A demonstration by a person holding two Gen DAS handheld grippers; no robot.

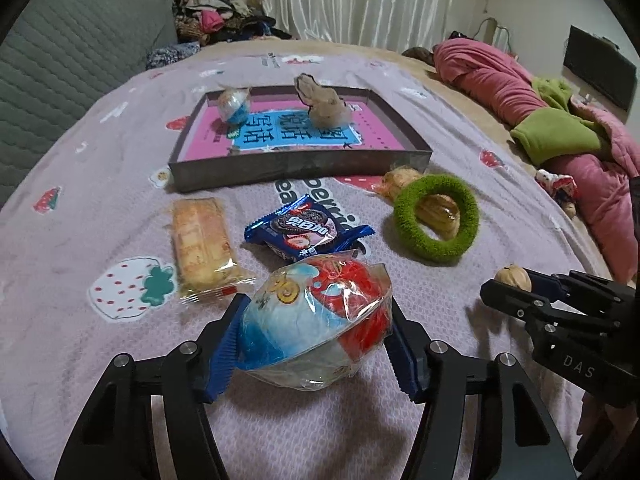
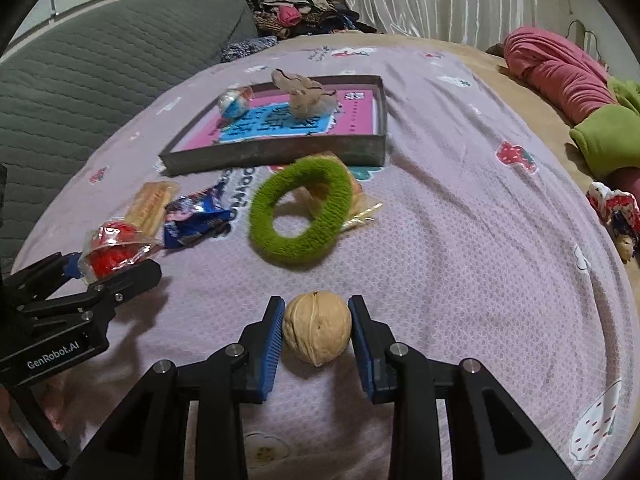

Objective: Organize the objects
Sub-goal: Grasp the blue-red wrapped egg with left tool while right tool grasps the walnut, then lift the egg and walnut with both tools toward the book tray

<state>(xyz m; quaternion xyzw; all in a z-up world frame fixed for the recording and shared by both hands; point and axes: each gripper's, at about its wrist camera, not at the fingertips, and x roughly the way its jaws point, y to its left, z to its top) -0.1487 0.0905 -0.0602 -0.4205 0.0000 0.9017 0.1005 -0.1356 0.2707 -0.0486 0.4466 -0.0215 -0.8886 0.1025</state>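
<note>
Grippers: left gripper [image 1: 316, 332] "GenRobot.AI" clamps wrapped ball [image 1: 320, 320] | right gripper [image 2: 316, 328] "DAS" clamps walnut [image 2: 317, 327]

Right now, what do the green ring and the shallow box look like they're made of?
Green ring: soft fuzzy fabric, probably plush or chenille; matte, nubby pile all round.
Shallow box: looks like stiff cardboard; thin straight dark walls with a dull, scuffed grey finish.
</note>
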